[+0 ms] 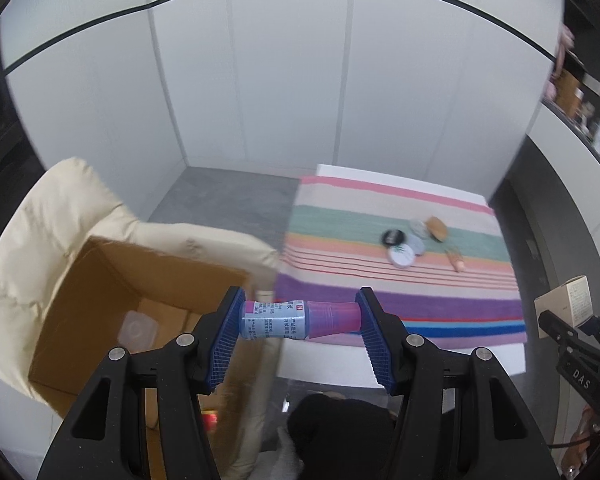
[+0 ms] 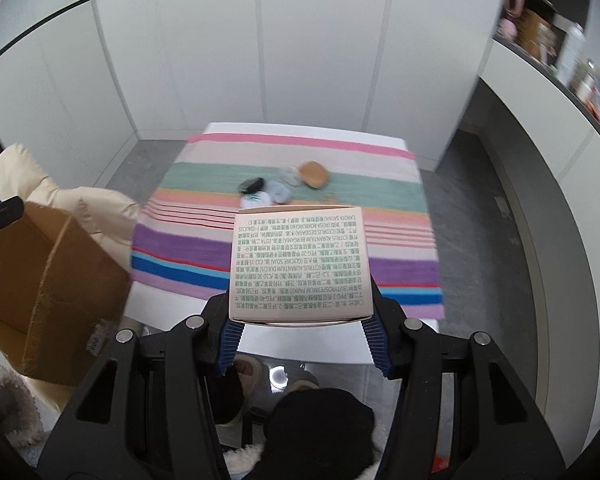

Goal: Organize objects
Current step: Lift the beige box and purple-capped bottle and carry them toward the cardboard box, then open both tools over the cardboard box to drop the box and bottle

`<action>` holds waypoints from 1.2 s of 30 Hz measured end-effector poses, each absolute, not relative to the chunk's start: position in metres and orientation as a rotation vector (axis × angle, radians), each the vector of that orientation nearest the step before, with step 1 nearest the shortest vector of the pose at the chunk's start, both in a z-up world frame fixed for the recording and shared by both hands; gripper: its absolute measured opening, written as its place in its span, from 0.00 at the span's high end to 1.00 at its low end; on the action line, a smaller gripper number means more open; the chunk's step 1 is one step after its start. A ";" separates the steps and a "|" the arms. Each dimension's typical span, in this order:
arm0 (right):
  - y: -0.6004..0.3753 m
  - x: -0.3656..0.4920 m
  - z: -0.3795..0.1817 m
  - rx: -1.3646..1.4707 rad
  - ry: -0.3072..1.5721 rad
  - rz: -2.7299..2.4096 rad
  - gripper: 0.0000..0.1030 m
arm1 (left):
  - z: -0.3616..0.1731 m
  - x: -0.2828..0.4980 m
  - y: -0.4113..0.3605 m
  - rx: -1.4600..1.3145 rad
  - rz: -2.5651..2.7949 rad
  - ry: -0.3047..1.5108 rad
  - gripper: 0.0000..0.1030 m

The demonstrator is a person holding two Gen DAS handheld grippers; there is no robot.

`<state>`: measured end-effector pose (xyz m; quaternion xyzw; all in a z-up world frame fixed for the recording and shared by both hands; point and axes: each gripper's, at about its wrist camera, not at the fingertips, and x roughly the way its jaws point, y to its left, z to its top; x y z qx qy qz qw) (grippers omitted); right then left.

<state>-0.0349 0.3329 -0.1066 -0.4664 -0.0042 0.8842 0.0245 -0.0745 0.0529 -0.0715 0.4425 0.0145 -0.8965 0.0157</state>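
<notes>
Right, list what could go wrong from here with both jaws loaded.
1. The small bottle is pinched end to end between the left gripper's jaws, a hold it might pivot out of short of the cardboard box.
2. The printed carton juts well beyond the right gripper and hides part of the striped cloth, so it could knock the small tins.

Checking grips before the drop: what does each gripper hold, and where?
Left gripper clamps a small bottle end to end, base and cap. Right gripper pinches a printed carton by the sides of its near end.
</notes>
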 end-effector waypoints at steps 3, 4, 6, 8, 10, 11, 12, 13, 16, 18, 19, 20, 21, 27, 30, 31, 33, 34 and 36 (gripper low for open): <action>0.301 -0.046 -0.106 -1.463 -0.060 2.790 0.47 | -0.072 -0.073 0.023 1.345 -2.737 0.085 0.44; 0.290 -0.049 -0.106 -1.469 -0.075 2.809 0.47 | -0.072 -0.072 0.014 1.337 -2.721 0.099 0.44; 0.264 -0.054 -0.105 -1.491 -0.105 2.857 0.47 | -0.073 -0.069 -0.008 1.318 -2.681 0.135 0.44; 0.237 -0.057 -0.104 -1.508 -0.140 2.905 0.47 | -0.074 -0.067 -0.026 1.308 -2.648 0.170 0.44; 0.216 -0.059 -0.104 -1.518 -0.179 2.943 0.47 | -0.076 -0.063 -0.042 1.304 -2.616 0.206 0.44; 0.203 -0.059 -0.103 -1.523 -0.198 2.965 0.47 | -0.077 -0.061 -0.050 1.303 -2.601 0.221 0.44; 0.191 -0.059 -0.103 -1.531 -0.216 2.987 0.47 | -0.079 -0.058 -0.058 1.299 -2.587 0.236 0.44; 0.179 -0.058 -0.103 -1.540 -0.230 3.008 0.47 | -0.079 -0.055 -0.062 1.294 -2.579 0.238 0.44; 0.148 -0.054 -0.103 -1.570 -0.259 3.065 0.47 | -0.082 -0.043 -0.075 1.288 -2.558 0.228 0.44; 0.132 -0.051 -0.105 -1.598 -0.263 3.093 0.47 | -0.085 -0.035 -0.087 1.291 -2.538 0.238 0.44; 0.122 -0.049 -0.106 -1.616 -0.273 3.109 0.47 | -0.086 -0.032 -0.092 1.290 -2.528 0.240 0.44; 0.115 -0.049 -0.107 -1.624 -0.280 3.116 0.47 | -0.086 -0.028 -0.099 1.286 -2.514 0.244 0.44; 0.106 -0.046 -0.107 -1.635 -0.291 3.127 0.47 | -0.087 -0.023 -0.107 1.281 -2.499 0.248 0.44; 0.054 -0.035 -0.111 -1.717 -0.365 3.206 0.47 | -0.095 0.002 -0.152 1.253 -2.395 0.275 0.44; 0.022 -0.030 -0.114 -1.751 -0.427 3.241 0.47 | -0.101 0.010 -0.175 1.249 -2.345 0.296 0.44; 0.012 -0.028 -0.115 -1.760 -0.452 3.249 0.47 | -0.102 0.011 -0.181 1.250 -2.333 0.305 0.44; -0.006 -0.025 -0.118 -1.779 -0.499 3.261 0.47 | -0.104 0.013 -0.191 1.247 -2.310 0.316 0.44; -0.014 -0.023 -0.119 -1.790 -0.516 3.266 0.47 | -0.106 0.013 -0.195 1.245 -2.305 0.314 0.43; -0.026 -0.022 -0.121 -1.805 -0.548 3.270 0.47 | -0.107 0.011 -0.199 1.242 -2.303 0.311 0.43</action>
